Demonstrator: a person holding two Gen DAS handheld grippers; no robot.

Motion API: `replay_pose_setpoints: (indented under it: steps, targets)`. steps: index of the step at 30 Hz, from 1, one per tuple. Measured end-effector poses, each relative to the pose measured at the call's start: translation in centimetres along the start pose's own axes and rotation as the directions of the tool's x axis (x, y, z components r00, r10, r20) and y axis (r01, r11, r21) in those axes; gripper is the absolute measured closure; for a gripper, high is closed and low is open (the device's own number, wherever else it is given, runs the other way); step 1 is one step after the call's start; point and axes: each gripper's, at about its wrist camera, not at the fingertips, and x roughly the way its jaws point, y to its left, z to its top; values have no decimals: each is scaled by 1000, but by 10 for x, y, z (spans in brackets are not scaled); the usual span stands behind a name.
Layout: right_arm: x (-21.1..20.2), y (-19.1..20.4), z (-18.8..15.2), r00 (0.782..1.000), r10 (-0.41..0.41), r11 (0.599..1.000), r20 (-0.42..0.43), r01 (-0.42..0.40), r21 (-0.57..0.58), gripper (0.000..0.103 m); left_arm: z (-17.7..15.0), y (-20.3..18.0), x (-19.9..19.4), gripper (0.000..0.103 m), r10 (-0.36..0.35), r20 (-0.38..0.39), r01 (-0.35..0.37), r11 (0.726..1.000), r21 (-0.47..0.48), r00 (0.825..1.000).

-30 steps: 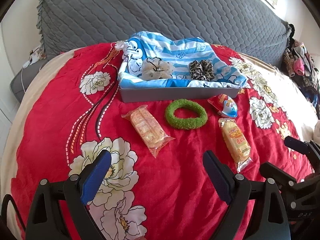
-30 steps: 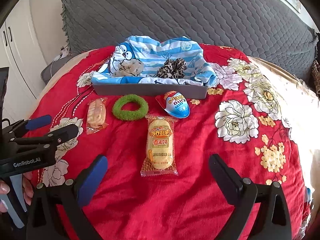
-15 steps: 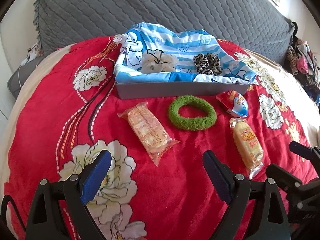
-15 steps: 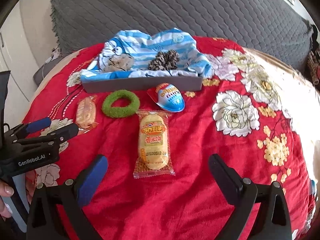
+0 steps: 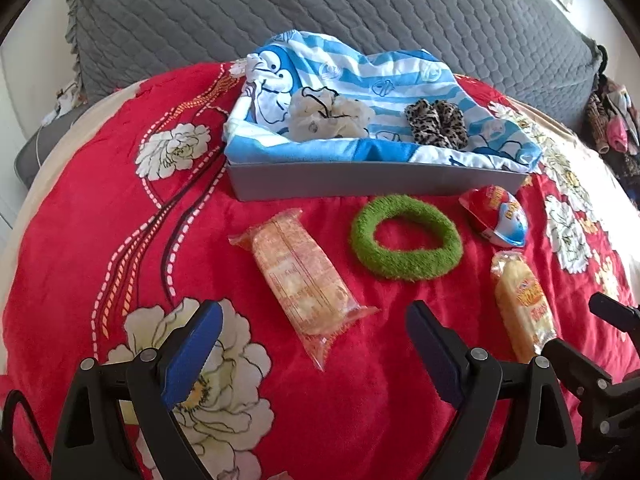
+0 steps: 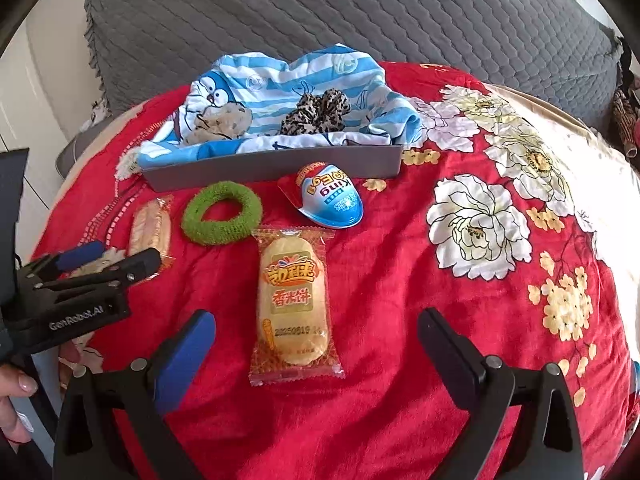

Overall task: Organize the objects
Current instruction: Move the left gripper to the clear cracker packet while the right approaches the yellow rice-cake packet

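Stock of the bed, all places given relative to the shallow grey tray (image 5: pixel 360 184) lined with a blue-and-white striped cartoon cloth (image 5: pixel 360 76).

Progress, as judged: partly done. Two hair ties were already in the tray; four loose items lay outside it, so most of the sorting appeared to remain.

In the tray:
- cream ruffled fabric scrunchie (image 5: pixel 328 114), left half, on the cloth.
- leopard-print fabric scrunchie (image 5: pixel 436 122), right half, on the cloth, apart from the cream one.

Outside the tray, on the red floral blanket (image 6: pixel 400 280):
- green fuzzy ring-shaped hair tie (image 5: pixel 406 238), just in front of the tray's front wall, near its middle.
- orange-tinted clear-wrapped rice cracker packet (image 5: pixel 302 280), in front of the tray's left end, lying aslant.
- red-and-blue egg-shaped foil-topped snack (image 6: pixel 330 196), just in front of the tray's right end; possibly touching the wall, though the view left that unclear.
- yellow rice cake in an orange-bordered clear wrapper (image 6: pixel 294 300), further in front of the tray than the egg.

Tools:
- left gripper (image 5: pixel 312 344): jaws spread wide, nothing between the pads, set above the near end of the cracker packet.
- right gripper (image 6: pixel 316 344): jaws likewise spread and empty, straddling the near end of the yellow rice cake without touching it.
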Motion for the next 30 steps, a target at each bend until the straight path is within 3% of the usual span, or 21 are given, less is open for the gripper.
replay_pose_setpoints:
  steps: [30]
  targets:
    - [28,3,7,1000,-24,1000,-15,24,-6,1,11,15,33,10,-25,-17,24,999,-48,1000]
